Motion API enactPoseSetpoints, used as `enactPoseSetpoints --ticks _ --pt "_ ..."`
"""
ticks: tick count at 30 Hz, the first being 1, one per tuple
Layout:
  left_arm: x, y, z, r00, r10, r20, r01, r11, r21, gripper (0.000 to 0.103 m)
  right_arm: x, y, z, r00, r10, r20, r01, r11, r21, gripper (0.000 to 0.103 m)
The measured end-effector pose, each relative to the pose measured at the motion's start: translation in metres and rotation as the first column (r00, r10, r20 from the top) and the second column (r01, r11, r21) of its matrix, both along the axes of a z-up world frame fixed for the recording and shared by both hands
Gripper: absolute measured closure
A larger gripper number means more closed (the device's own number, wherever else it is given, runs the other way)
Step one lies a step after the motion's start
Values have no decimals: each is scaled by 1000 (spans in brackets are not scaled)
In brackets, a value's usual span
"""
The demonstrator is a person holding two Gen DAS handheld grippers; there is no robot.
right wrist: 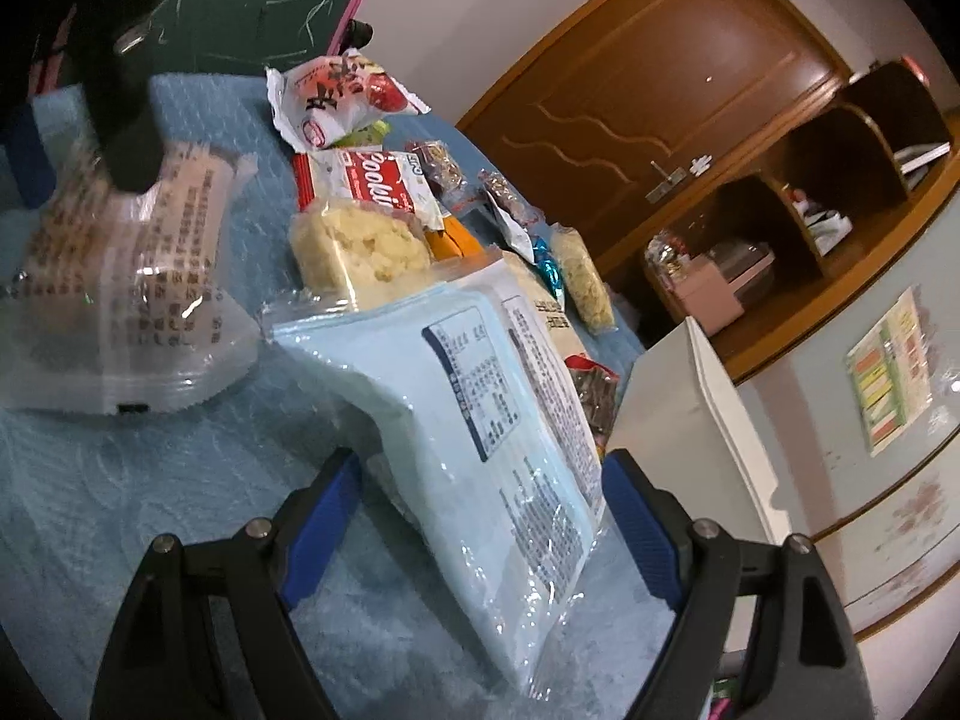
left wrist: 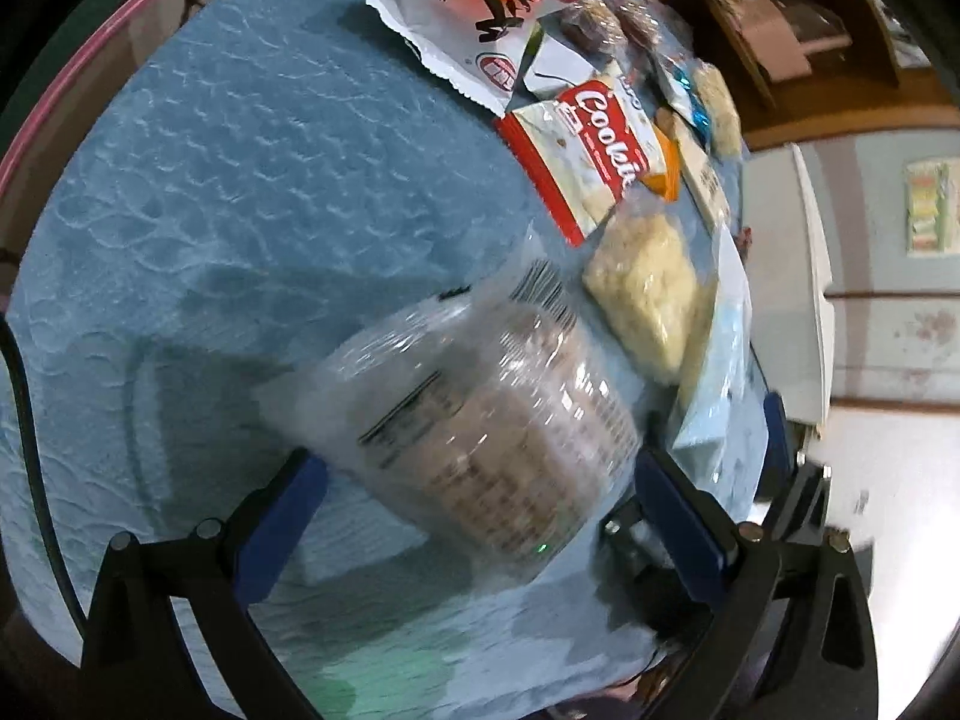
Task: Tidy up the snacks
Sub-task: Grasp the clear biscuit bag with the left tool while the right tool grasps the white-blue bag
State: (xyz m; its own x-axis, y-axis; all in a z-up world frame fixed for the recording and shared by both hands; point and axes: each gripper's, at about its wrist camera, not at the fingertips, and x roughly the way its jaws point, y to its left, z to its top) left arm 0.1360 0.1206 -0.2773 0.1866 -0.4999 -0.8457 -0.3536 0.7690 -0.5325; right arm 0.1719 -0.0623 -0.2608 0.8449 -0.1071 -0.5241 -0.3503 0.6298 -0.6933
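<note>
L gripper (left wrist: 474, 504) open round clear pack (left wrist: 480, 420), likely mid-table to start a group; R gripper (right wrist: 480, 516) open astride blue pack (right wrist: 480, 420) near cloth (left wrist: 240, 180) edge, prob. next.

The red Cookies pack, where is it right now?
In the left wrist view the red Cookies pack lies on the blue mat upper right of centre, between the white Dongzao bag and a clear pack of pale crumbly snack.

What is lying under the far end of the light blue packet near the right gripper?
The light blue packet leans on a clear bag of pale crumbly snack and a white printed packet. Whatever lies further beneath is covered.
</note>
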Motion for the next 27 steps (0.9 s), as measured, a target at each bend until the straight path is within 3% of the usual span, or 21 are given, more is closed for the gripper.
enactPoseSetpoints --ticks 10,16,18,19,20,22,27 --pt "52 -53 -3 983 24 -185 18 975 223 0 11 0 0 998 -49 39 49 999 -10 20" --pt "83 -95 -11 948 -2 -318 125 922 366 0 11 2 -1 998 -46 37 47 999 -13 20" --pt "88 -101 -10 946 5 -323 120 923 366 0 12 3 -2 998 -50 32 51 999 -10 21" --pt "91 -105 -9 947 7 -320 116 925 362 1 13 3 -2 998 -51 29 51 999 -9 25" --pt "91 -107 -6 951 5 -308 110 928 356 2 15 3 -3 999 -49 15 49 999 -14 41" --pt "88 -107 0 959 -3 -283 106 931 349 7 19 4 -11 998 -63 -15 62 997 -45 62" --pt "74 -109 11 976 -50 -213 119 937 328 13 17 2 -2 997 -67 41 68 997 -23 74"
